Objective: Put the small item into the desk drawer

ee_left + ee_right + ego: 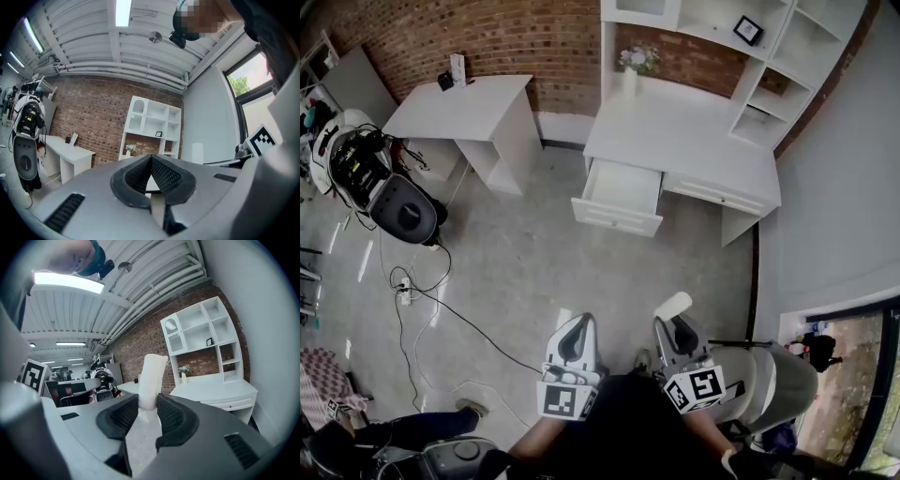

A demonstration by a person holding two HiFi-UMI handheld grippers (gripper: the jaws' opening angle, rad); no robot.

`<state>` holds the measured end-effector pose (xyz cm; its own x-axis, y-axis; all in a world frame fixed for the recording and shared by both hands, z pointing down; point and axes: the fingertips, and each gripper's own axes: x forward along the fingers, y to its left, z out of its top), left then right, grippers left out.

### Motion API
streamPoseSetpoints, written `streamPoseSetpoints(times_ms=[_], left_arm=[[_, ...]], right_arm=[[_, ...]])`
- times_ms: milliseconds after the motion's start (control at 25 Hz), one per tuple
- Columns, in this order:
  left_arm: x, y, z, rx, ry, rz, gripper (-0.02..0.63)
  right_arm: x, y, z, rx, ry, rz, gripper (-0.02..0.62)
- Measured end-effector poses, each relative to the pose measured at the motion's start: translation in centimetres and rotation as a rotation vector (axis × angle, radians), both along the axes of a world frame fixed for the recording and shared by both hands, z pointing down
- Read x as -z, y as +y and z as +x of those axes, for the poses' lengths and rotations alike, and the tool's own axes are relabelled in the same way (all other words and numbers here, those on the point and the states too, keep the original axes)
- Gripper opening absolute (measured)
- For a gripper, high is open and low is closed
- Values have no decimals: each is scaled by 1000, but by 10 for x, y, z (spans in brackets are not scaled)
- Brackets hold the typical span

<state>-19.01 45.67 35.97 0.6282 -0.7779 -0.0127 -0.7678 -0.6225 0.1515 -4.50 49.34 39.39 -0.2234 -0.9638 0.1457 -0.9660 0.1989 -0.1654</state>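
My right gripper (676,325) is shut on a small white, roughly cylindrical item (672,306), which sticks up past the pads (169,414). In the right gripper view the item (152,379) stands upright between the jaws of my right gripper (149,409). Beside it, my left gripper (578,323) is shut with nothing in it; in its own view my left gripper (151,160) shows its tips meeting. Far ahead, across the floor, stands the white desk (694,141) with its left drawer (620,195) pulled open. Both grippers are held low, close to the person's body.
A white shelf unit (769,56) sits on the desk, with a vase of flowers (634,64). Another white table (461,105) stands to the left. A black and white machine (366,173) and cables (422,300) lie on the left floor. A wall runs along the right.
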Motion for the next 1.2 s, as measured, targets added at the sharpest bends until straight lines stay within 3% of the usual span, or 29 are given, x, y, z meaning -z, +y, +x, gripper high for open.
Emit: streamPoseSetpoints(times_ms=[360, 560, 920, 1040, 1200], left_arm=[[-27, -14, -53, -13, -8, -35, 25], [-34, -25, -62, 4, -9, -42, 25], [-35, -93, -26, 31, -17, -57, 25], [-25, -127, -6, 42, -8, -31, 25], [-22, -168, 29, 68, -12, -56, 25]], right_arm=[[-10, -13, -39, -30, 23, -6, 141], [-16, -19, -41, -29, 21, -13, 141], [-22, -106, -8, 12, -5, -6, 141], [-24, -145, 13, 30, 1, -6, 141], [-23, -192, 47, 66, 3, -3, 141]])
